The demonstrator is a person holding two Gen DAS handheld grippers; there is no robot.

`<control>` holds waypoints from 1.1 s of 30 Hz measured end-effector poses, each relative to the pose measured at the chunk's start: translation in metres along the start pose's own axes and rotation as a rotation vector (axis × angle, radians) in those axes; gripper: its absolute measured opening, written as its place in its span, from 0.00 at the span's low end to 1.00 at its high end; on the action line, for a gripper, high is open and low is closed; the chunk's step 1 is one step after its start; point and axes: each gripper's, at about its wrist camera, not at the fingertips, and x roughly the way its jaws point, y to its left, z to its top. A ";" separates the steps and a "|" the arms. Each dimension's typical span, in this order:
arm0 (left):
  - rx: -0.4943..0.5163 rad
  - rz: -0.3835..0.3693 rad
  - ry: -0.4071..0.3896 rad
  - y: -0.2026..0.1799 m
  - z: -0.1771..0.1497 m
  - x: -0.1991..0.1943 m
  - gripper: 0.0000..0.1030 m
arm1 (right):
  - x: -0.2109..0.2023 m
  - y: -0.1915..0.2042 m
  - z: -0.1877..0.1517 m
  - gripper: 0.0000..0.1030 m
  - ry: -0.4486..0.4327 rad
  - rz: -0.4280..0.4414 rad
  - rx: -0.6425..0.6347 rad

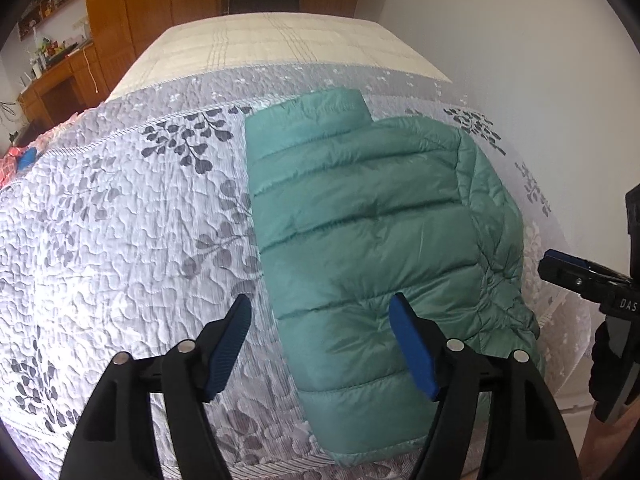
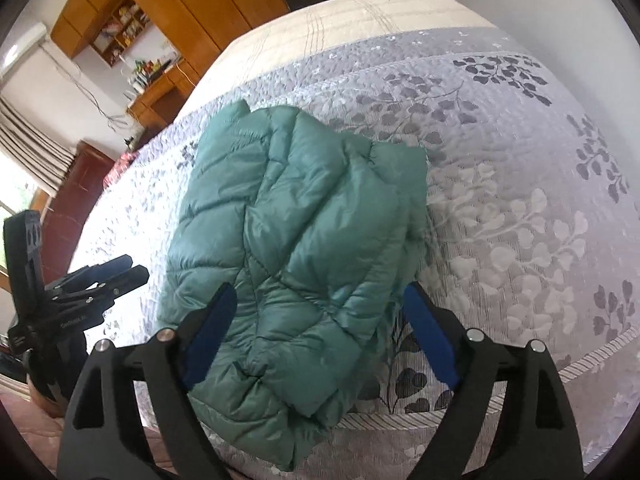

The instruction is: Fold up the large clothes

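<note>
Left wrist view: the left gripper [image 1: 320,312] has its blue-padded fingers [image 1: 230,344] spread wide with nothing pinched between them. The green puffer jacket [image 1: 360,216] lies folded on the bed [image 1: 280,48], on top of a grey quilt [image 1: 112,224] printed with leaf sprigs. The jacket's near left edge runs up through the gap between the two fingers, so the right finger sits over the jacket and the left finger over bare quilt; the pads do not press on the fabric. The collar end of the jacket lies far beyond the fingertips, and a folded-in sleeve runs along the side past the right finger. Further out on that side, the right gripper [image 1: 560,268] reaches in from the frame's edge, just clear of the jacket's border.

Right wrist view: the right gripper [image 2: 320,300] also has its fingers [image 2: 432,340] spread wide and empty. The jacket [image 2: 296,240] fills the space between and beyond them, with its near rumpled corner lying just inside the left finger; whether that pad brushes the fabric I cannot tell. The left gripper [image 2: 132,270] shows well off to the left finger's side, beside the jacket. A wooden wardrobe [image 2: 180,4] stands beyond the bed.
</note>
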 end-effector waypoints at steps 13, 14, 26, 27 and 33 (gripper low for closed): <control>-0.239 -0.344 0.060 0.073 -0.005 0.042 0.78 | 0.028 -0.049 -0.010 0.89 0.050 0.234 0.164; -0.254 -0.369 0.063 0.079 -0.006 0.046 0.78 | 0.031 -0.053 -0.012 0.90 0.051 0.258 0.181; -0.363 -0.760 0.165 0.082 -0.027 0.115 0.87 | 0.089 -0.086 -0.023 0.94 0.114 0.484 0.339; -0.358 -0.769 0.169 0.078 -0.027 0.118 0.88 | 0.091 -0.085 -0.023 0.94 0.113 0.493 0.342; -0.332 -0.805 0.187 0.053 -0.024 0.122 0.91 | 0.102 -0.073 -0.018 0.93 0.124 0.526 0.315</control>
